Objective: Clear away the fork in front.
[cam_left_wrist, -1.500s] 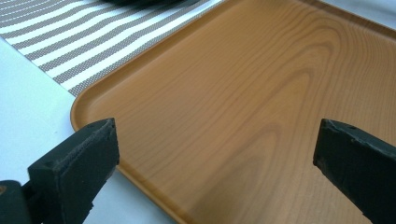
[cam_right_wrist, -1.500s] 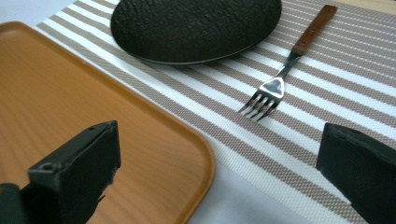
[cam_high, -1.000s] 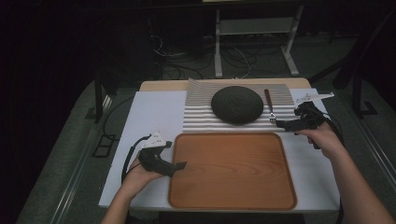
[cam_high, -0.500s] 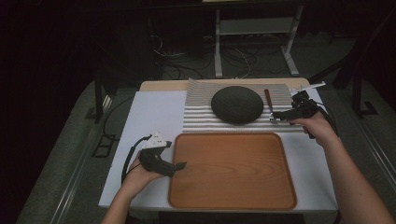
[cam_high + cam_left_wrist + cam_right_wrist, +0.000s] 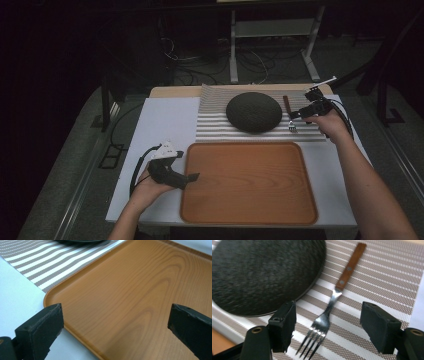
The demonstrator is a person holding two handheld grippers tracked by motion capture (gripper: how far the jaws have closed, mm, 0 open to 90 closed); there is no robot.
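Wooden in its riveted brown handle and steel in its four tines, one fork [image 5: 329, 307] was seen lying flat on the single brown-and-white striped placemat [image 5: 387, 277], just beside one round dark grey plate [image 5: 262, 272]. One orange-brown wooden tray [image 5: 140, 297] was set on the white bench [image 5: 160, 125]. The right claw [image 5: 328, 325] was being closed, its jaws astride the tines without touching. The left claw [image 5: 115, 322] was held wide open, empty, over the tray's edge.
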